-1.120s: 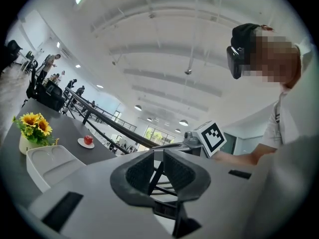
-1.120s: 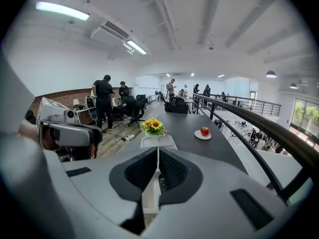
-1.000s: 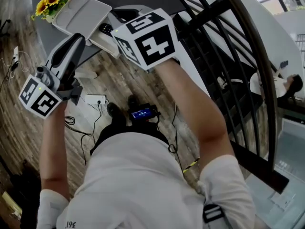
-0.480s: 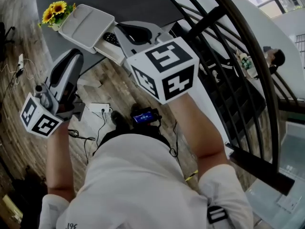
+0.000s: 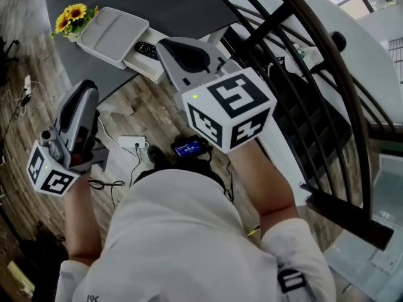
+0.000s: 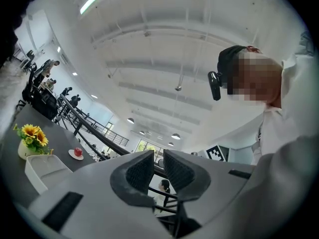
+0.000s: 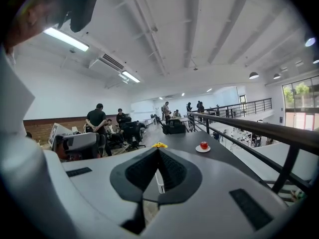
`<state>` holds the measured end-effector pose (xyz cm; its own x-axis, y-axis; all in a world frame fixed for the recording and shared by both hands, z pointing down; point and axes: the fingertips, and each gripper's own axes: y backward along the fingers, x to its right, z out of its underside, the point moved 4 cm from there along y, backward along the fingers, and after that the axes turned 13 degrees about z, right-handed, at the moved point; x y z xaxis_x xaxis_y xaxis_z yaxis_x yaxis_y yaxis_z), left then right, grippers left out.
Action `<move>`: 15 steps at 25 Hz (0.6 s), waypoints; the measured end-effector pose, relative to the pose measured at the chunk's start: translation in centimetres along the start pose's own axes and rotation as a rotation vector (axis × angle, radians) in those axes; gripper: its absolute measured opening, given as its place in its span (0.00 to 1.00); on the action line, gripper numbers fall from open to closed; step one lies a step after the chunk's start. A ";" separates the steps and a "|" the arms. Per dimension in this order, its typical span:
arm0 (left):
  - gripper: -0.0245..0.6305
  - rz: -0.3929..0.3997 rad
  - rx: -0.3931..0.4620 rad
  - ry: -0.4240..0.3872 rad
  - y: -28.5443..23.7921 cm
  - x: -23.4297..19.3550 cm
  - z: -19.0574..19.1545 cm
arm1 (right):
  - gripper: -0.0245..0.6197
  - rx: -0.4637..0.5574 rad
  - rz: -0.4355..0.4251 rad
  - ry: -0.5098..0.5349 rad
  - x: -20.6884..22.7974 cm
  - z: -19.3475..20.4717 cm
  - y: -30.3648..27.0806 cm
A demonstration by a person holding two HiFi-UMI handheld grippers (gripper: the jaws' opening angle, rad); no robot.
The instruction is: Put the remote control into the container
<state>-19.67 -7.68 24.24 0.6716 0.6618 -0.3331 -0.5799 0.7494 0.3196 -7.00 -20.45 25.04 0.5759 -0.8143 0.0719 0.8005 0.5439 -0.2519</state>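
The left hand-held gripper [image 5: 87, 90] is smooth grey plastic. A cube with black-and-white square markers [image 5: 48, 172] sits at its rear, and nothing on it reads as words. In the left gripper view its ribbed black pads [image 6: 141, 171] stand a narrow gap apart with nothing between them. It is released and tilted up toward the ceiling, away from the bench.

At the left of the dark grey bench [image 5: 182, 5] stand yellow sunflowers [image 5: 74, 16]. Just beside them is the white container [image 5: 116, 33], a shallow rounded-corner plastic tray. The black remote control [image 5: 146, 50] lies at the container's right side, near the bench's front edge and outside it. I cannot tell whether the pale piece under it belongs to the container.

The right hand-held gripper [image 5: 169, 44] hangs over the bench edge near the remote control, apart from it. It is the same grey plastic, with a larger marker cube [image 5: 230, 109]. In the right gripper view its pads [image 7: 145, 169] are clenched tip to tip on nothing. A red apple on a white saucer [image 7: 203, 146] sits further along the bench.

A black metal railing [image 5: 296, 74] curves along the right side.
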 end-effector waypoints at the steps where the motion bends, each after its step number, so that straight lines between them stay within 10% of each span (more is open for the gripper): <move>1: 0.13 -0.001 0.007 0.002 0.4 0.2 0.0 | 0.04 0.006 -0.001 -0.007 -0.1 0.1 0.2; 15: 0.13 -0.018 0.045 0.062 3.6 2.1 2.2 | 0.04 0.007 -0.002 -0.101 -0.7 3.3 2.8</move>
<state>-19.32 -3.65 26.66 0.6511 0.6495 -0.3928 -0.5458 0.7603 0.3523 -4.60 -17.70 27.42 0.5879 -0.7909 0.1699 0.8025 0.5438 -0.2454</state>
